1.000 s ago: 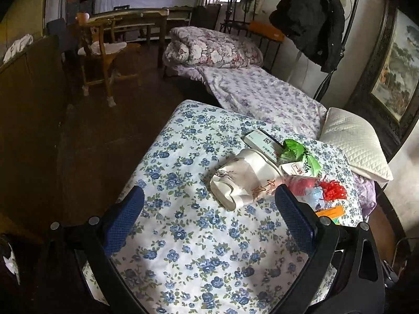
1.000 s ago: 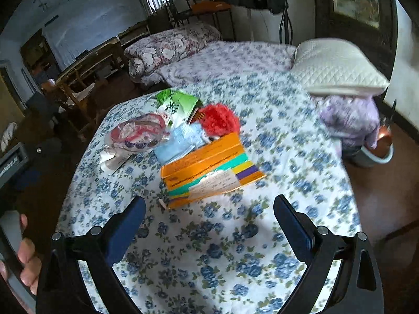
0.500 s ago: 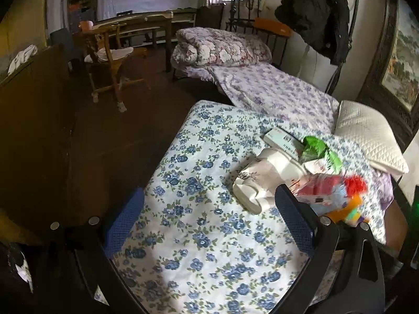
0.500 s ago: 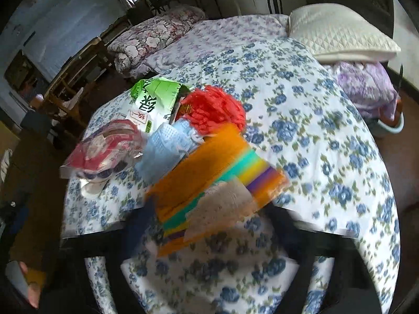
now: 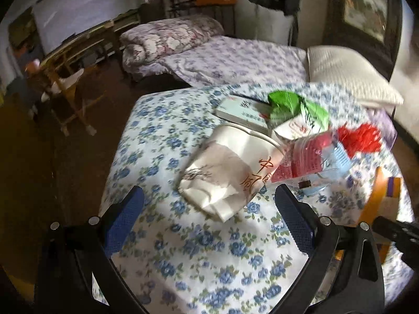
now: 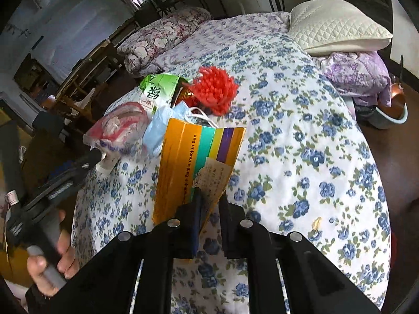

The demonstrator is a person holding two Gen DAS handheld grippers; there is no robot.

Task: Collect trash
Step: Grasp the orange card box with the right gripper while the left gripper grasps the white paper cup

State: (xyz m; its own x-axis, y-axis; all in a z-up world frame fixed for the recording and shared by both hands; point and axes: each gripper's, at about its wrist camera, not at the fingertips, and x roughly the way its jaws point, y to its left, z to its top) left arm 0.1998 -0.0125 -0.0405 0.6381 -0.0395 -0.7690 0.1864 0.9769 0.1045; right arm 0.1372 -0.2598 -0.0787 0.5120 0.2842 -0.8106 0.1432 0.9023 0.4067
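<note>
Jaws closed on flattened orange box.

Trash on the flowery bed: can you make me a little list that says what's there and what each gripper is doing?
surface: bed with blue-flowered sheet
right gripper: shut on the orange box, jaws just closed on its near edge
left gripper: open, holding nothing, near the white bag
pile: green packet, red pompom, blue mask, clear bag with red inside
also: flat white box behind the white bag
pillow: far side of the bed
</note>
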